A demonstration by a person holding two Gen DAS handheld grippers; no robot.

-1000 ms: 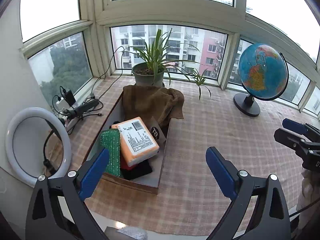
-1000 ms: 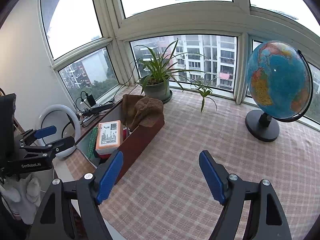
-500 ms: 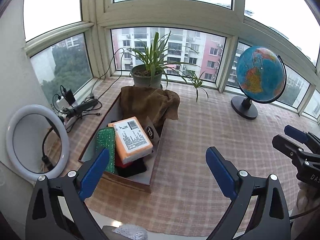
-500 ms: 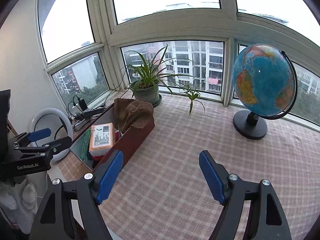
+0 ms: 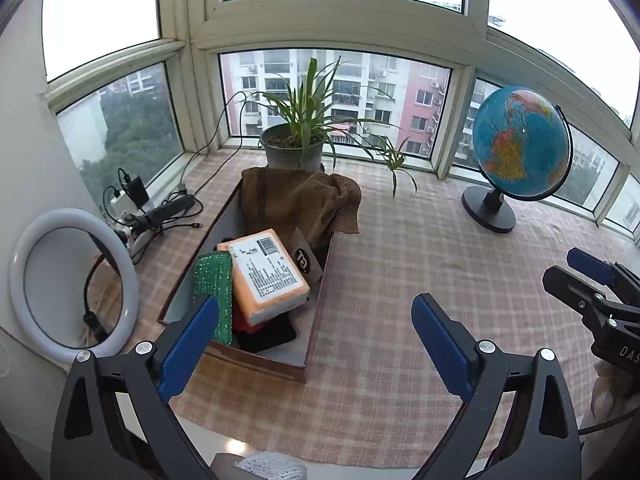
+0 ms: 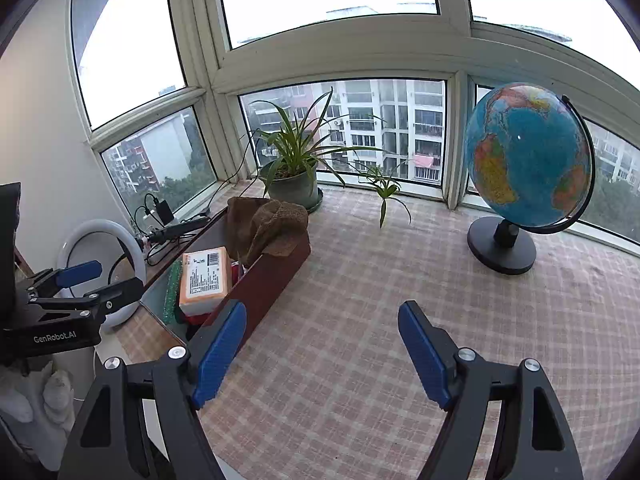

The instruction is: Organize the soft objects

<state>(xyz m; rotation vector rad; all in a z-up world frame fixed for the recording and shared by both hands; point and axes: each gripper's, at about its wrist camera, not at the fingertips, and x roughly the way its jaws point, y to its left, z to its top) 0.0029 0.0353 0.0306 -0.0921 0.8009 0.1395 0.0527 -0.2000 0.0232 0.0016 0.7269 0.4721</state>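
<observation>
A checked cloth (image 5: 400,300) covers the sill. On it stands the long brown box (image 5: 308,344), the landmark here. A globe (image 5: 520,148) sits well to the right of the box, a potted plant (image 5: 296,148) just behind its far end. Inside the box, a brown towel (image 5: 296,204) drapes over the far end and spills over the right wall; nearer lie an orange sponge pack (image 5: 266,276) and a green scrubber (image 5: 214,292). The left gripper (image 5: 316,344) and right gripper (image 6: 320,354) hover wide apart, empty. Pulling the overhanging towel could drag the box or tip the stacked pack.
</observation>
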